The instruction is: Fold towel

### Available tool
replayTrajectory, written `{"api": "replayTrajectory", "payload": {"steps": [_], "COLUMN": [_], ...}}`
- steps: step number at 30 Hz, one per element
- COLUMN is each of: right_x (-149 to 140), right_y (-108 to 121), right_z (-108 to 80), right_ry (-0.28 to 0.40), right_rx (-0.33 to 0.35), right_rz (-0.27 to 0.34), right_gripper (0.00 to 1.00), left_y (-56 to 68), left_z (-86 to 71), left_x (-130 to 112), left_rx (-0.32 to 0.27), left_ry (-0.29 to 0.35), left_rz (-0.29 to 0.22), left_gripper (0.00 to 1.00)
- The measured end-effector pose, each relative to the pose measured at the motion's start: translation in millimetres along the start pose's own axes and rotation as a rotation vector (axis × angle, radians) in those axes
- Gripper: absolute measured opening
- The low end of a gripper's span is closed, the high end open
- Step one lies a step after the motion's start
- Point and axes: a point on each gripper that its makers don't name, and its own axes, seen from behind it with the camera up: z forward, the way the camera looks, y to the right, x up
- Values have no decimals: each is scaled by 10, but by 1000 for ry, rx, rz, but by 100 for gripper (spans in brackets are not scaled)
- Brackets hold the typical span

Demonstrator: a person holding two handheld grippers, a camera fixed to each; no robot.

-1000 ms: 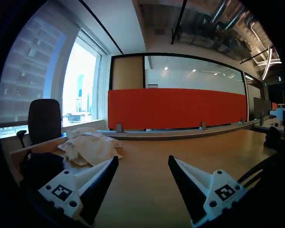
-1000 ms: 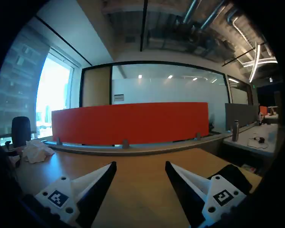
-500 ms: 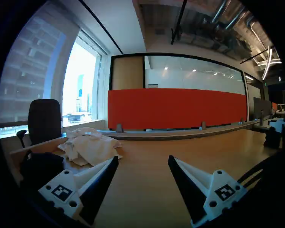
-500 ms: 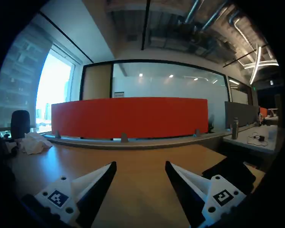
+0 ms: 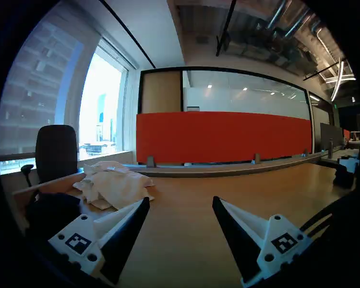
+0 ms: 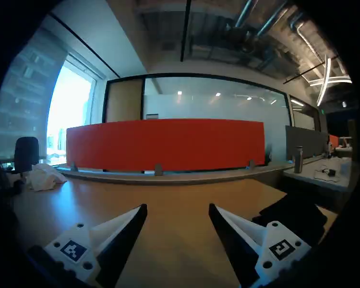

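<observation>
the left tongs (image 5: 180, 198) were spread wide over the bench (image 5: 185, 240), holding nothing. the crumpled towel (image 5: 115, 185) lay just ahead to their left. the right tongs (image 6: 177, 206) were spread too.

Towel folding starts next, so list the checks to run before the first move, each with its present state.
1. Left claw open, nothing between its fingers: ok.
2. Right claw open and empty: ok.
3. Towel located, ahead and left of the left claw: ok.
4. Towel lying flat for folding: not ok, it sits bunched in a heap.
5. Bare table ahead for spreading the towel: ok.
6. Dark object near the towel, apart from it: cannot tell.
</observation>
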Motion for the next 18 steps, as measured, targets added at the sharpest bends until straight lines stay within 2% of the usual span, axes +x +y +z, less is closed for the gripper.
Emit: {"api": "replayTrajectory", "payload": {"steps": [18], "right_x": [27], "right_y": [-57], "right_z": [-44], "right_ry": [6], "right_rx": [4], "right_rz": [-17], "right_gripper": [99], "left_y": [-7], "left_z": [1], "left_x": [-3], "left_rx": [0], "left_ry": [0], "left_rz": [0], "left_gripper": [97]}}
